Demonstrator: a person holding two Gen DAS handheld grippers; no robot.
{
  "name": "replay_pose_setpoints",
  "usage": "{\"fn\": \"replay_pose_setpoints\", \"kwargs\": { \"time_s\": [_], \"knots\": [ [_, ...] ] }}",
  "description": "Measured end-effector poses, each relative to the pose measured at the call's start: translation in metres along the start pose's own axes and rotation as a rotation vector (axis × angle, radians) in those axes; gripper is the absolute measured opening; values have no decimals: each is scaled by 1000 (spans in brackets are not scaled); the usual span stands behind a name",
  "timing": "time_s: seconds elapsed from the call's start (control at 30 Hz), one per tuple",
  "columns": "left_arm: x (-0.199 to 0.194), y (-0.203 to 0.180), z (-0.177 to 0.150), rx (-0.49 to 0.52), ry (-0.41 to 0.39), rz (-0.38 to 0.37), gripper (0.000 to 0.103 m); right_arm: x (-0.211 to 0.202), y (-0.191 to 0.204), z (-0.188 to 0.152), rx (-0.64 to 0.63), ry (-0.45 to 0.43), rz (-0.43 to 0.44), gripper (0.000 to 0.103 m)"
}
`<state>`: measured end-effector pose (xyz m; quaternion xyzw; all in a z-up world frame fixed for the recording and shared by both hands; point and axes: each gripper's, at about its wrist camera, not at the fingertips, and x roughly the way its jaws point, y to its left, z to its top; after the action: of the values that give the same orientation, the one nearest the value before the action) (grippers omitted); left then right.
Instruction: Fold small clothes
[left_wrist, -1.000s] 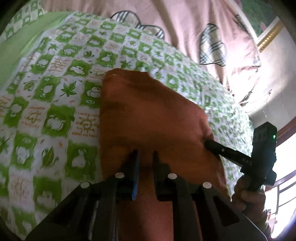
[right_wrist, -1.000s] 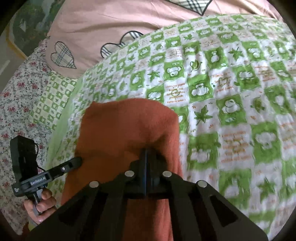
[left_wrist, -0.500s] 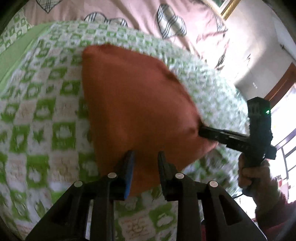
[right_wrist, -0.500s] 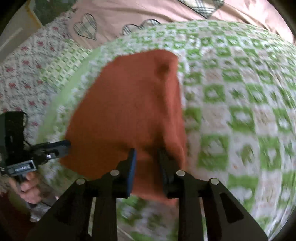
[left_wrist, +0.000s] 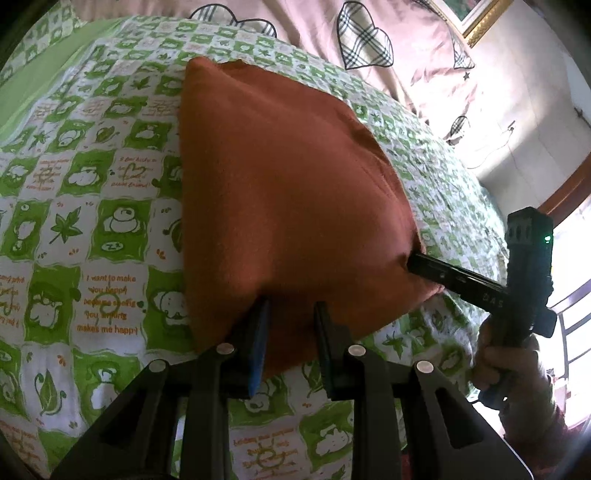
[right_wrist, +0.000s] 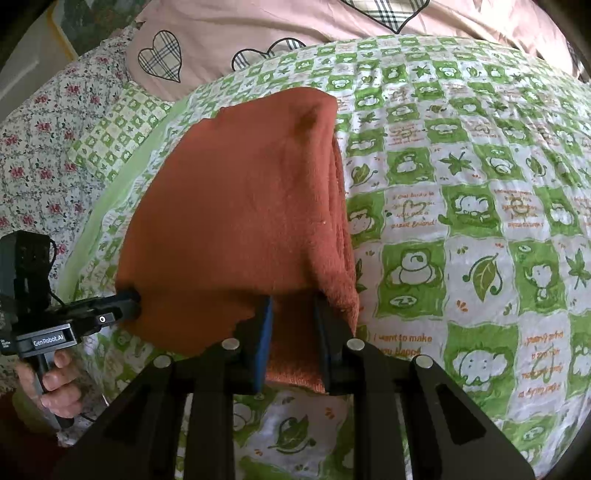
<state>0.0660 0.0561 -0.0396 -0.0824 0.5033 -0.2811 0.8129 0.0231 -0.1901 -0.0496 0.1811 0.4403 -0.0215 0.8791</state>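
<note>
A rust-orange folded cloth (left_wrist: 288, 192) lies on the green-and-white checked bedspread (left_wrist: 74, 229); it also shows in the right wrist view (right_wrist: 236, 206). My left gripper (left_wrist: 290, 317) is open, its fingers straddling the cloth's near edge at the left corner. My right gripper (right_wrist: 291, 314) is open too, its fingers on either side of the near edge by the thick folded right side. Each gripper shows in the other's view, the right gripper (left_wrist: 417, 264) and the left gripper (right_wrist: 133, 299), tips at the cloth's near corners.
A pink quilt with plaid hearts (right_wrist: 258, 33) lies at the far side of the bed. A floral sheet (right_wrist: 33, 147) is to the left. A wall and a window with railings (left_wrist: 569, 295) are to the right of the bed.
Both grippers have opened and let go of the cloth's near edge. The cloth, held up and folded over before, now lies flat on the bedspread.
</note>
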Motion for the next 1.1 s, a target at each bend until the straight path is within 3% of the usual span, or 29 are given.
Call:
{"fn": "replay_pose_setpoints", "kwargs": {
  "time_s": [0.37,0.5,0.63,0.67,0.8,0.93,1.0,1.1],
  "knots": [
    [3,-16,-1,32,12,106,26,-4,1,-5,6,9,-9,22],
    [-6,-14,-3,18,14,109,27,-19,3,-8,9,9,-17,23],
    [-20,-15,-14,20,8,151,28,-39,-3,-18,36,8,-103,29],
    [-24,-18,-19,33,4,174,31,-43,-6,-21,47,9,-108,29],
    [-36,-28,-33,78,-23,277,62,-65,-8,-37,84,-21,-84,30],
    [-44,-33,-42,98,-35,308,66,-74,3,-50,81,-37,-62,41],
    [-49,-31,-47,91,-31,326,73,-73,11,-53,62,-28,-50,47],
    [-57,-28,-55,80,-27,372,77,-70,28,-61,21,8,-3,61]
  ]
}}
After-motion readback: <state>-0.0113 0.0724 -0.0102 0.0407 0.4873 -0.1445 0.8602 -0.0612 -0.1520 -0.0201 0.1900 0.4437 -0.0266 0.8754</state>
